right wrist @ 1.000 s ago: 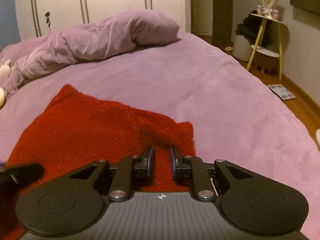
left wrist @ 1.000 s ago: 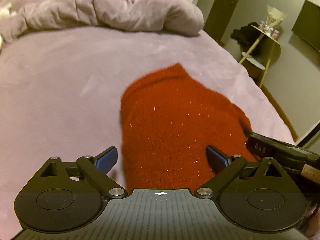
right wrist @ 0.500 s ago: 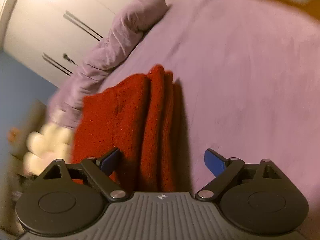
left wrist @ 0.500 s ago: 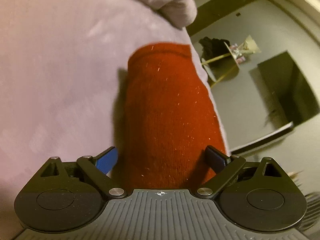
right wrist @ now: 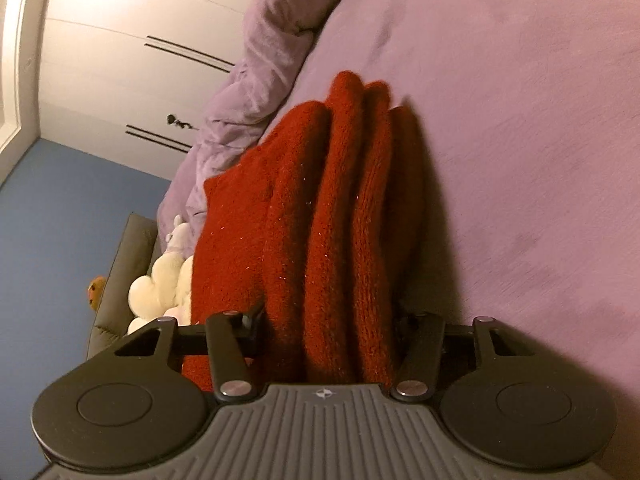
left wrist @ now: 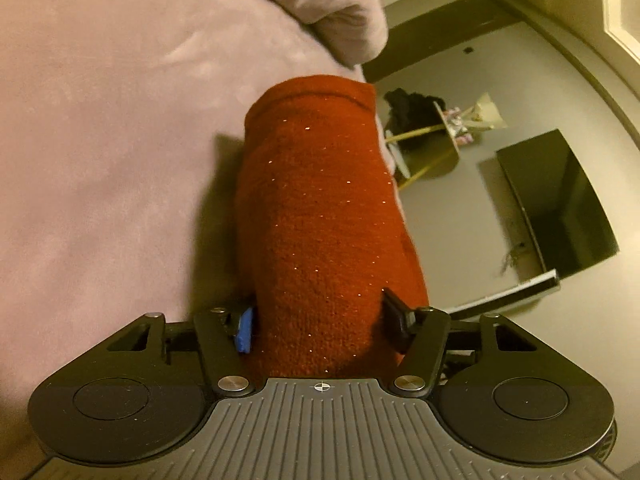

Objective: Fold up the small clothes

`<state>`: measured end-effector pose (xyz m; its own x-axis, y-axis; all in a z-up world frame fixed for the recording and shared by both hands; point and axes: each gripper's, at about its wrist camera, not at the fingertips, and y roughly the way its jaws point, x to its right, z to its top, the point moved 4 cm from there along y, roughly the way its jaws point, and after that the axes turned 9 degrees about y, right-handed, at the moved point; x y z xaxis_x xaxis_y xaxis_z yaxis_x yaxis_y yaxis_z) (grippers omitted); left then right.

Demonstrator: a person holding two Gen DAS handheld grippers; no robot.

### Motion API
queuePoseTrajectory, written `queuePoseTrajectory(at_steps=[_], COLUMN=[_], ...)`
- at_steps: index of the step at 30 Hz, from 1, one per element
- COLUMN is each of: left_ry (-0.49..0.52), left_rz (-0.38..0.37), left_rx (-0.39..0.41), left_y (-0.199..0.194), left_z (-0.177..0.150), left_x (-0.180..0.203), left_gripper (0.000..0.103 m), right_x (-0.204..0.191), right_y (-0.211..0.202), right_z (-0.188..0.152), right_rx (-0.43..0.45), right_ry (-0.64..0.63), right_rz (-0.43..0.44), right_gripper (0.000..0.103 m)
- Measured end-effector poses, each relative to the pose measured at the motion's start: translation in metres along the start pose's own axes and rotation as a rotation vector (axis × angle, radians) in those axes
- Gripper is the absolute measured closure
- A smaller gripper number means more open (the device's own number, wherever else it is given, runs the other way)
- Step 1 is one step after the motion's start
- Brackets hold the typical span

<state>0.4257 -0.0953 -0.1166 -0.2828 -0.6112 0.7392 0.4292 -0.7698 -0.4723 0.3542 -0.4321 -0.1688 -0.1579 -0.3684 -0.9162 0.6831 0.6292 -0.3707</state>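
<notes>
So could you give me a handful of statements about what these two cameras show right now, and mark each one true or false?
1. Both grippers are closed on the red knit garment. True: the left gripper and the right gripper each have it between their fingers.
2. The garment lies spread out flat in a single layer. False: the right wrist view shows several stacked folds.
3. The bed cover is green. False: it is purple.
4. A white plush toy sits beside the bed. True.
5. The left gripper is wide open and holds nothing. False: its fingers press on the red knit from both sides.
</notes>
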Motion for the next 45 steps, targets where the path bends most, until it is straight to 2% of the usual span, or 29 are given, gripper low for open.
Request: queuePoseTrajectory(at_steps=[2,6,10,11,12,14,17,18,19,20,22,24,25,28,30,32,33,34,36,38,41,43,45], left_ry=[0.038,0.104,0.081,0.078,0.073,0.075,0.175,0.203,0.207,0.212,0.254,0.261,0.251,0.244,0.259,0.264,0.259,0.260,0.231,0.211,0.208,0.253,0.274], left_rz=[0.026,0.156,0.309,0.355,0.383,0.397,0.497,0.543,0.586,0.601,0.700,0.766,0.770,0.788,0.796,0.819,0.820,0.834,0.825,0.800,0.705,0.637,0.606], left_rx=[0.003,0.016,0.032,0.040,0.061,0.115,0.195,0.220,0.249,0.268,0.310,0.292,0.278,0.215,0.167,0.157,0.169,0.178,0.185,0.157,0.157,0.176,0.210], left_y=[-0.018,-0.084,-0.137,-0.146,-0.155,-0.173,-0.185,-0.181,-0.174,-0.169,-0.144,-0.119,-0.109,-0.083,-0.064,-0.048,-0.042,-0.039,-0.040,-0.047,-0.084,-0.122,-0.156], left_z=[-0.003,-0.025,-0.061,-0.068,-0.070,-0.067,-0.052,-0.046,-0.039,-0.036,-0.025,-0.016,-0.014,-0.010,-0.011,-0.014,-0.017,-0.020,-0.021,-0.019,-0.028,-0.053,-0.086], left_x=[0.009,0.014,-0.002,-0.009,-0.012,-0.008,0.012,0.019,0.024,0.027,0.029,0.022,0.016,0.005,-0.002,-0.010,-0.016,-0.020,-0.024,-0.020,-0.004,0.017,0.032], left_gripper=[0.038,0.038,0.035,0.035,0.035,0.034,0.022,0.021,0.021,0.019,0.018,0.018,0.018,0.016,0.011,0.009,0.009,0.008,0.006,0.006,0.007,0.007,0.006], right_x=[-0.015,-0.032,-0.039,-0.041,-0.044,-0.054,-0.097,-0.113,-0.128,-0.143,-0.163,-0.169,-0.167,-0.144,-0.133,-0.123,-0.116,-0.108,-0.100,-0.097,-0.109,-0.123,-0.130], right_y=[0.007,0.027,0.044,0.044,0.041,0.029,-0.002,-0.005,-0.002,0.011,0.045,0.080,0.095,0.115,0.113,0.112,0.113,0.115,0.115,0.106,0.081,0.048,0.015], right_z=[-0.011,-0.059,-0.116,-0.124,-0.126,-0.123,-0.114,-0.114,-0.117,-0.124,-0.139,-0.150,-0.152,-0.138,-0.130,-0.122,-0.118,-0.115,-0.101,-0.104,-0.120,-0.152,-0.191], right_rx=[-0.036,-0.162,-0.266,-0.255,-0.230,-0.163,0.111,0.176,0.202,0.192,0.174,0.220,0.238,0.276,0.324,0.357,0.381,0.389,0.381,0.367,0.321,0.360,0.372], right_ry=[-0.020,-0.057,-0.089,-0.106,-0.113,-0.133,-0.325,-0.367,-0.391,-0.413,-0.486,-0.625,-0.686,-0.734,-0.753,-0.760,-0.779,-0.767,-0.683,-0.677,-0.664,-0.727,-0.765], right_rz=[0.020,0.037,0.041,0.017,-0.019,-0.105,-0.262,-0.283,-0.277,-0.267,-0.280,-0.368,-0.419,-0.514,-0.538,-0.548,-0.578,-0.586,-0.563,-0.553,-0.516,-0.473,-0.420], right_gripper=[0.051,0.050,0.048,0.042,0.040,0.037,0.036,0.038,0.045,0.057,0.066,0.067,0.070,0.075,0.081,0.080,0.074,0.054,0.045,0.044,0.045,0.046,0.052])
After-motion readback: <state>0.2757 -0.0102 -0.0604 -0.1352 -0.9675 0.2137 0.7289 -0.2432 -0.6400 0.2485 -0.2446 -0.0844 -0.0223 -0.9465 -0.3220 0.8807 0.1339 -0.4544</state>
